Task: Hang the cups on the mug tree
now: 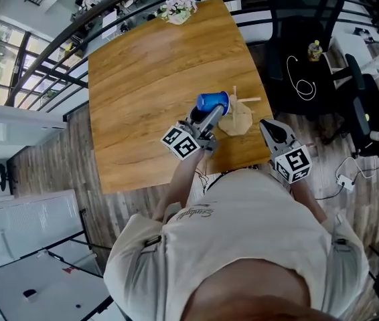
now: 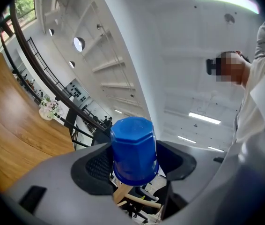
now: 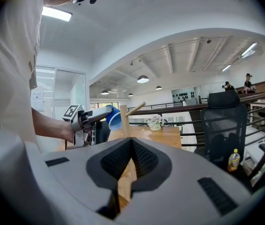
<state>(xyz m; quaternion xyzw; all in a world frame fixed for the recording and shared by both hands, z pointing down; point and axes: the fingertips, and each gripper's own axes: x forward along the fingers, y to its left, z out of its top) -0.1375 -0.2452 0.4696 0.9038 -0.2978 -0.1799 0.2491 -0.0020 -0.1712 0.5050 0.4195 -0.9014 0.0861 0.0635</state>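
Observation:
A blue cup (image 1: pixel 213 101) is held in the air by my left gripper (image 1: pixel 206 116), which is shut on the blue cup (image 2: pixel 133 150), its base toward the camera. The cup (image 3: pixel 113 116) hovers right beside the top of the wooden mug tree (image 1: pixel 237 114), whose post and a slanted peg (image 3: pixel 135 108) show in the right gripper view. Wooden pegs (image 2: pixel 135 199) appear just under the cup in the left gripper view. My right gripper (image 1: pixel 271 132) hangs off the table's near right edge, shut with nothing between its jaws (image 3: pixel 131 150).
The wooden table (image 1: pixel 149 79) carries a small flower pot (image 1: pixel 178 11) at its far edge. A black office chair (image 1: pixel 296 19) stands to the right, with a bottle (image 1: pixel 315 49) on a dark surface. A railing runs behind the table.

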